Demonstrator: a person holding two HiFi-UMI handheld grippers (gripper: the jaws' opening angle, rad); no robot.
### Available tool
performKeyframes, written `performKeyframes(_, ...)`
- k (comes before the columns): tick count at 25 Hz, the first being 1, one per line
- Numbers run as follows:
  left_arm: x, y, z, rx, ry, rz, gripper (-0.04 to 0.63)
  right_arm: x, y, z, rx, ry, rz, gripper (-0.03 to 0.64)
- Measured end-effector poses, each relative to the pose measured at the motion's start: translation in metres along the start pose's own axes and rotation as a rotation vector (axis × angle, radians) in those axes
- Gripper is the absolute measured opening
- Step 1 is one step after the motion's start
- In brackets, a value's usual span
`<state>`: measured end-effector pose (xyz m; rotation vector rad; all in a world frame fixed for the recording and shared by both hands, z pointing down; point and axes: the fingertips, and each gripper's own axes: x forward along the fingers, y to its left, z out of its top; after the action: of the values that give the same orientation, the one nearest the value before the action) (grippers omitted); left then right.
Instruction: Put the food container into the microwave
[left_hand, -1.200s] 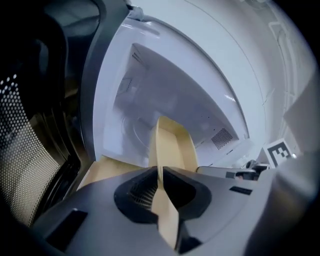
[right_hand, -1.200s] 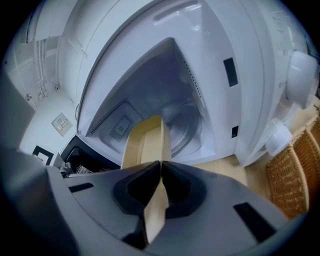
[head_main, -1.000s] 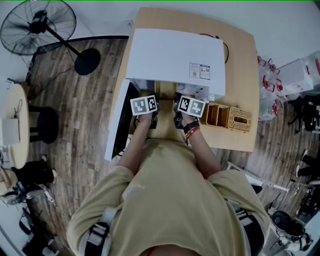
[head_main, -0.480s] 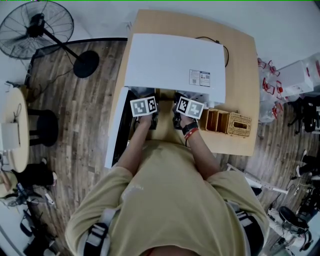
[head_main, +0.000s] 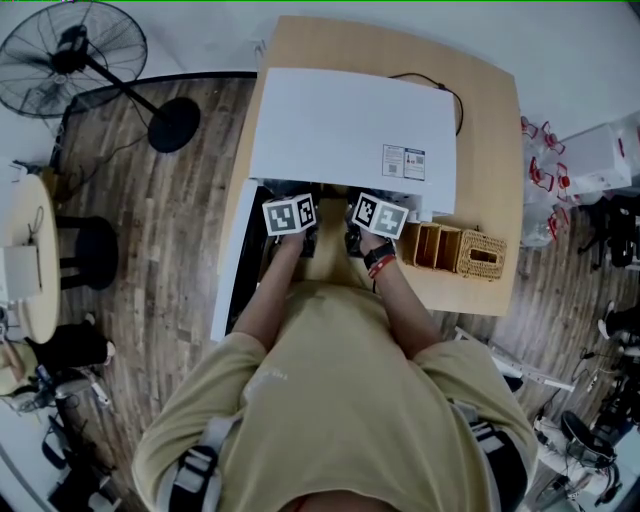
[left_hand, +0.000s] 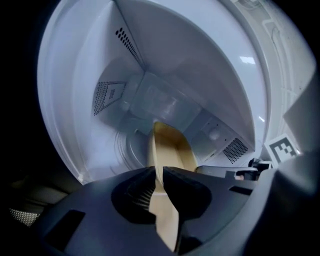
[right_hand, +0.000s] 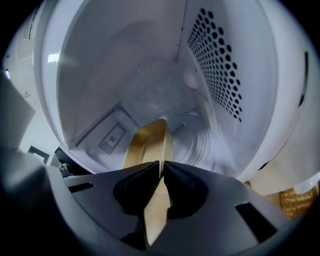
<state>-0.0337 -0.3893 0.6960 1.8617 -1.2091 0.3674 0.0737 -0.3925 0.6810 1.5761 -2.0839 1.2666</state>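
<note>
A tan food container (left_hand: 170, 150) is held between both grippers at the mouth of the white microwave (head_main: 350, 125). My left gripper (left_hand: 159, 172) is shut on its left wall, and my right gripper (right_hand: 161, 169) is shut on its right wall (right_hand: 150, 142). Its far end reaches over the glass turntable (left_hand: 131, 145) inside the cavity. In the head view the left gripper (head_main: 292, 218) and the right gripper (head_main: 378, 218) sit side by side at the oven opening, with the container (head_main: 326, 245) partly hidden under them.
The microwave door (head_main: 228, 270) hangs open to the left. A wicker basket (head_main: 482, 252) and a wooden holder (head_main: 430, 245) stand on the table (head_main: 490, 140) right of the oven. A fan (head_main: 75, 55) stands on the floor at far left.
Both grippers have edged slightly forward toward the microwave opening with the container held between them; otherwise nothing has shifted.
</note>
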Motion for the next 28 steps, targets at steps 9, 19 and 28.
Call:
performKeyframes(9, 0.003, -0.004, 0.005, 0.050, -0.038, 0.003, 0.055, -0.001, -0.002, 0.004, -0.042, -0.023, -0.004, 0.041)
performKeyframes(19, -0.004, -0.009, 0.007, 0.064, -0.074, -0.023, 0.176, -0.005, 0.003, -0.001, -0.073, -0.026, -0.006, 0.171)
performKeyframes(28, -0.018, -0.010, 0.002, 0.086, -0.092, -0.001, 0.176, -0.020, 0.003, -0.006, -0.080, -0.047, -0.008, 0.170)
